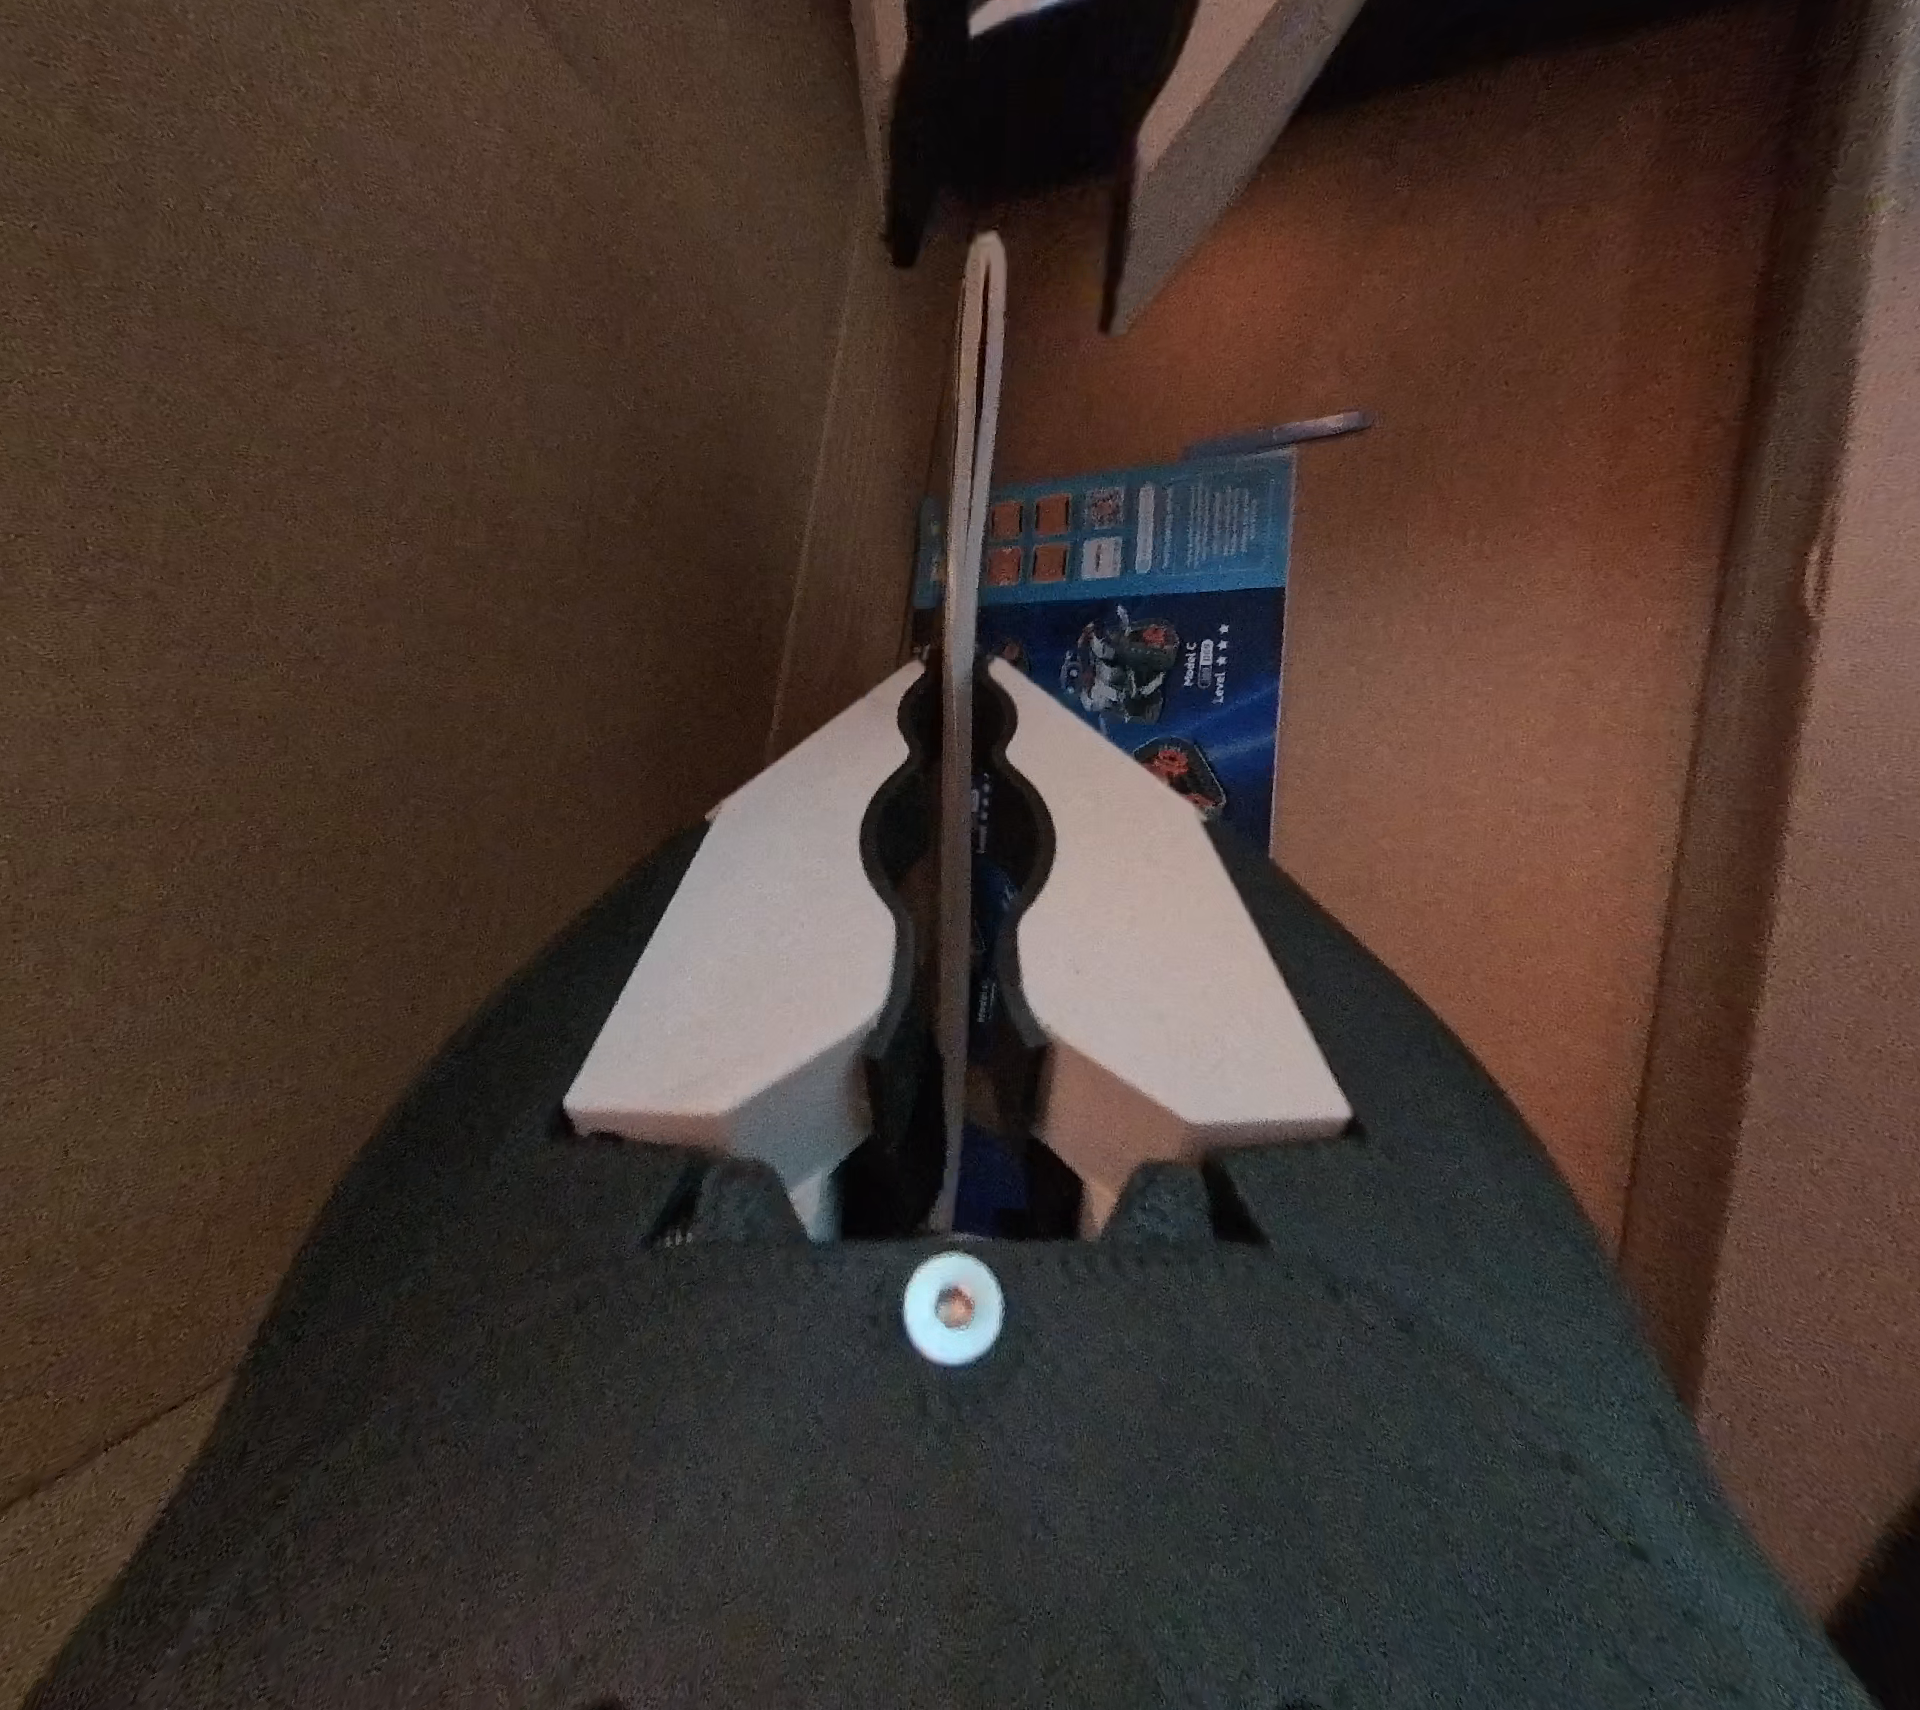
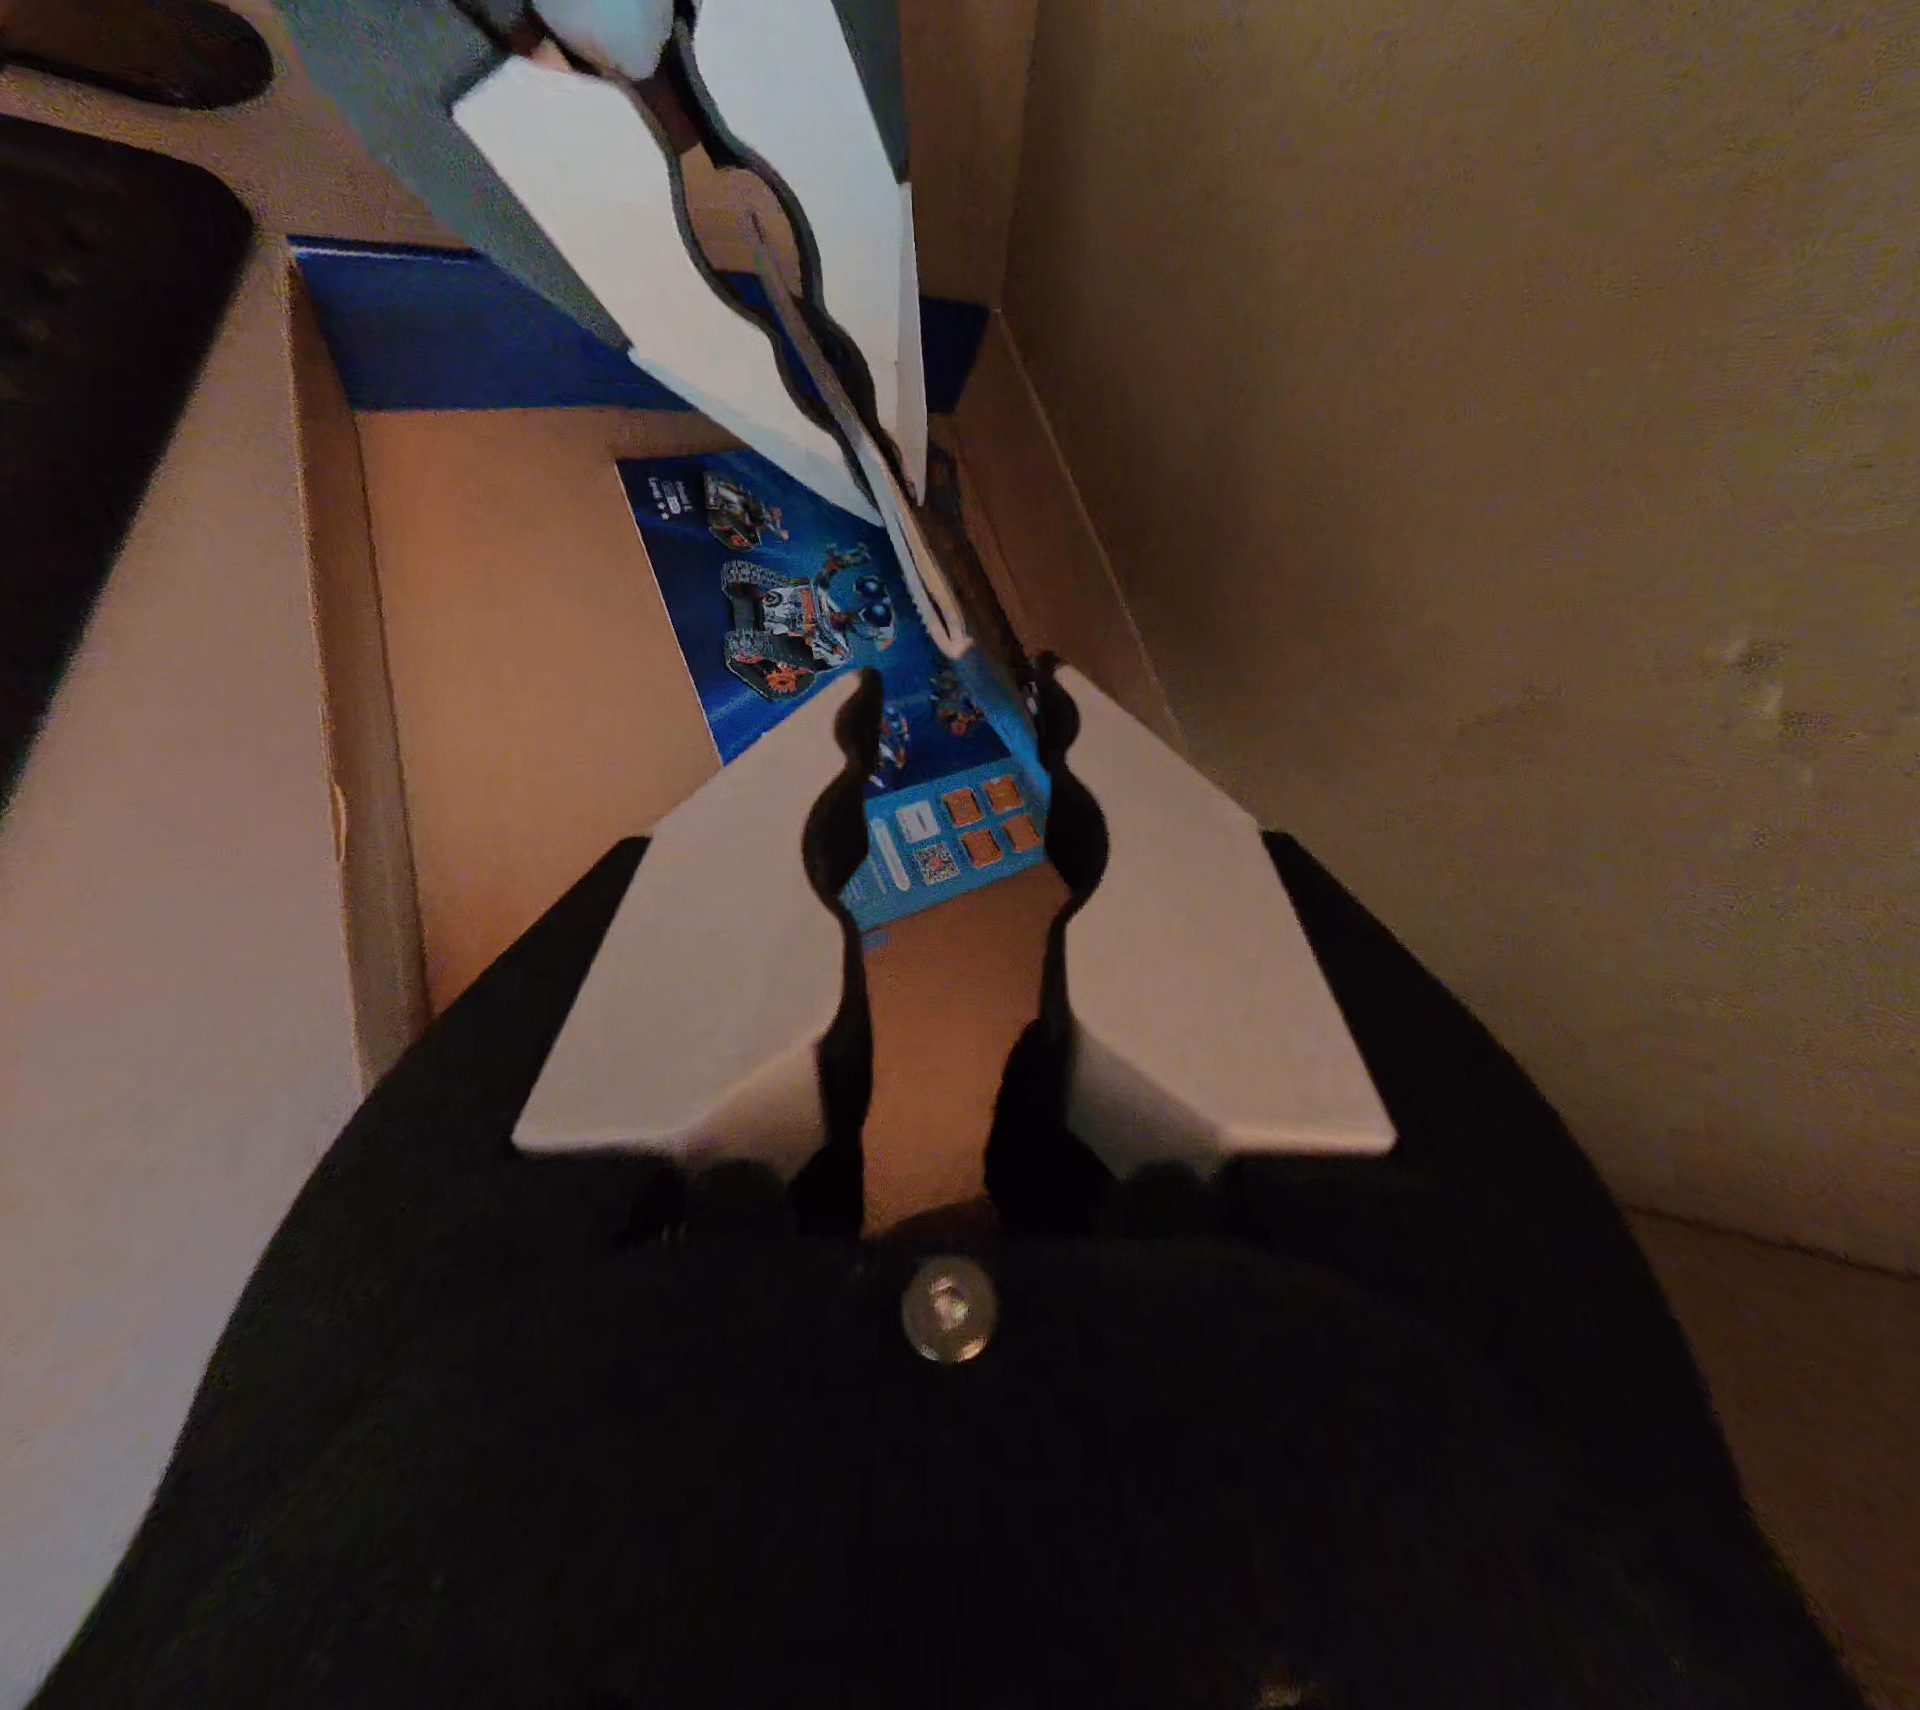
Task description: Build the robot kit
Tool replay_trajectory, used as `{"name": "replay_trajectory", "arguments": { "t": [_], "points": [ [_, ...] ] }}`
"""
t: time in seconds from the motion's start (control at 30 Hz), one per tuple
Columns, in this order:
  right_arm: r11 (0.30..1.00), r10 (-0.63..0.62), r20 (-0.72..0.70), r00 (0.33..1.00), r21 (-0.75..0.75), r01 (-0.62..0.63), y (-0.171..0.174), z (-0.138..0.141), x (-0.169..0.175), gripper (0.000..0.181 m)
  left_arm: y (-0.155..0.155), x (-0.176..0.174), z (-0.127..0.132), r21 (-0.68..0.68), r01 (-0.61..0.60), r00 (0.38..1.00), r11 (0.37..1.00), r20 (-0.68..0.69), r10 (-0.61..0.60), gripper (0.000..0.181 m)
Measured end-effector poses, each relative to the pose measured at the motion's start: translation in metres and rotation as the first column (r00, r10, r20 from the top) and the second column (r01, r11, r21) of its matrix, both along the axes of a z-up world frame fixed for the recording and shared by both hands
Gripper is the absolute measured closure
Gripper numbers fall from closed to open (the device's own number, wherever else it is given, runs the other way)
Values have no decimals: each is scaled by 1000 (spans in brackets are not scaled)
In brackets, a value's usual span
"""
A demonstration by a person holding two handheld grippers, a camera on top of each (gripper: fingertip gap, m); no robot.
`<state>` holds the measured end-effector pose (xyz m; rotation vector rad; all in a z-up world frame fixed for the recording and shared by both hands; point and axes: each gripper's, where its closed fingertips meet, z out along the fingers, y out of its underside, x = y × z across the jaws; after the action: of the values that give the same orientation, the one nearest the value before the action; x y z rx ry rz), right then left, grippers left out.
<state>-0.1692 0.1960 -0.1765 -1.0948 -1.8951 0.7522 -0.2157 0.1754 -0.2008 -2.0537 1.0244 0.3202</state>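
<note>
My left gripper is shut on a thin sheet held edge-on, white on one side and blue-printed on the other. The sheet rises past the fingertips inside a brown cardboard box. A blue leaflet with robot pictures lies flat on the box floor just beyond. My right gripper is open and empty, hovering over the same leaflet. It shows at the top of the left wrist view. The left gripper reaches in from above, with the sheet touching the leaflet's right edge. Whether sheet and leaflet are joined, I cannot tell.
The box's tall cardboard wall stands close on the right and a lower wall on the left. A blue strip runs along the far end. A dark object lies outside the box at the left.
</note>
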Motion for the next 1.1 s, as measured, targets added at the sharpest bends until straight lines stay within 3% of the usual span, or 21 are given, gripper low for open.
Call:
{"name": "replay_trajectory", "arguments": {
  "t": [0.13,0.17,0.23,0.43,0.5,0.7,0.83,0.9,0.97,1.1],
  "points": [
    [997,6,27,1000,73,-8,4,-3,7,143,-12,19,22,22,127,990,992,50,-128,179],
    [996,27,30,999,80,-29,0,-2,9,148,-15,23,28,32,144,988,989,54,-146,180],
    [993,51,29,998,103,-54,-7,4,12,174,-17,29,38,49,166,984,985,61,-169,179],
    [985,-18,52,999,171,9,-18,41,39,179,-24,50,64,101,250,957,963,124,-262,176],
    [976,-60,54,997,212,48,-20,52,55,179,-24,55,75,123,256,953,959,136,-271,161],
    [943,-233,23,972,248,220,-10,84,130,179,-27,59,70,63,249,957,967,138,-255,134],
    [895,-381,-19,924,244,374,5,111,198,179,-39,41,52,-49,199,977,979,94,-193,149],
    [852,-462,-34,886,261,454,11,120,231,179,-57,25,37,-189,126,991,974,70,-115,143],
    [794,-542,-32,840,309,524,17,122,262,179,-58,12,43,-151,44,999,987,19,-42,140],
    [645,-693,-6,721,442,623,26,105,311,179,-66,19,62,-89,27,992,996,122,-16,137]
  ]
}}
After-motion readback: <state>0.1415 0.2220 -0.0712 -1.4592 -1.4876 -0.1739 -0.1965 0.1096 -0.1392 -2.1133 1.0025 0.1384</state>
